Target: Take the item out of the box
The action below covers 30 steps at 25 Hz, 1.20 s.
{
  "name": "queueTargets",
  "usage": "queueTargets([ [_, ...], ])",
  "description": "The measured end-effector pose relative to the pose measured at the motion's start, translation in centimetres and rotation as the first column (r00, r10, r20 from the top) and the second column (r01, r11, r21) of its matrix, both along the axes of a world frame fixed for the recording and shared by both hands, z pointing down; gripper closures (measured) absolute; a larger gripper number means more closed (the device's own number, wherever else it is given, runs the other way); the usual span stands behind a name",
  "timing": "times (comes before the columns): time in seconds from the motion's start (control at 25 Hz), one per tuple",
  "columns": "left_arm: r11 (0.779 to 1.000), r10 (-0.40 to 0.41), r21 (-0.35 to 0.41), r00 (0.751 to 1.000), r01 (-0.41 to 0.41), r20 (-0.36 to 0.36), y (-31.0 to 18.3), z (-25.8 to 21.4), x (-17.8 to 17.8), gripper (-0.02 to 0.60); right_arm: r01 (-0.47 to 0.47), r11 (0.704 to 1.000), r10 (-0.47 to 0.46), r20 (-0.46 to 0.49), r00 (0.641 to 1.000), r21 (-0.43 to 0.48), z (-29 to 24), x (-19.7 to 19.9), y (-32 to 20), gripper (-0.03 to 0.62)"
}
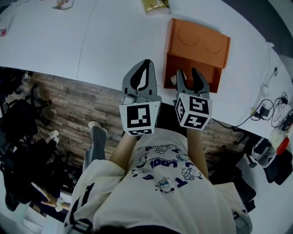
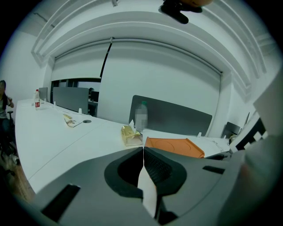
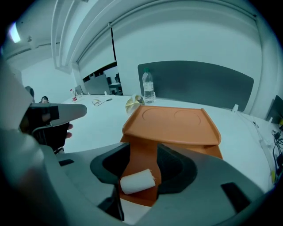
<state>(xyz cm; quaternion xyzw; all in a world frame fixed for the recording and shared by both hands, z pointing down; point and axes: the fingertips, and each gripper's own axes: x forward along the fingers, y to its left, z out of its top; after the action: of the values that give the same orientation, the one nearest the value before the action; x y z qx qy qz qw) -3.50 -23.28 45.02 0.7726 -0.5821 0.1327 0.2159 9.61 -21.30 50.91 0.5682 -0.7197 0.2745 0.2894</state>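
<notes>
An orange box (image 1: pixel 198 45) stands near the front edge of the white table (image 1: pixel 114 41), its lid (image 3: pixel 172 126) swung up and back. A small white roll (image 3: pixel 138 181) lies on the box's orange floor; in the head view the roll (image 1: pixel 173 79) shows as a pale bit at the opening. My right gripper (image 3: pixel 142 151) reaches down into the opening, and its jaws stand apart with the roll lying in the gap, not squeezed. My left gripper (image 1: pixel 146 64) hovers over the table just left of the box, jaws together with nothing between them.
A crumpled yellow packet (image 1: pixel 155 5) lies behind the box, next to a water bottle (image 3: pixel 148 86) and a grey partition (image 3: pixel 199 84). Cables and plugs (image 1: pixel 270 109) trail at the table's right end. The table edge runs just below the grippers, with wooden floor (image 1: pixel 73 105) beneath.
</notes>
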Motion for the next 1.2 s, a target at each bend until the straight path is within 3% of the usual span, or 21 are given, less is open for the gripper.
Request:
queueTargets([
  [1.2, 0.995, -0.053, -0.087, 0.999, 0.053, 0.0, 0.4, 3.1, 0.4, 0.563, 0.144, 0.961, -0.154, -0.025, 0.988, -0.236, 4.5, -0.9, 2.3, 0.345],
])
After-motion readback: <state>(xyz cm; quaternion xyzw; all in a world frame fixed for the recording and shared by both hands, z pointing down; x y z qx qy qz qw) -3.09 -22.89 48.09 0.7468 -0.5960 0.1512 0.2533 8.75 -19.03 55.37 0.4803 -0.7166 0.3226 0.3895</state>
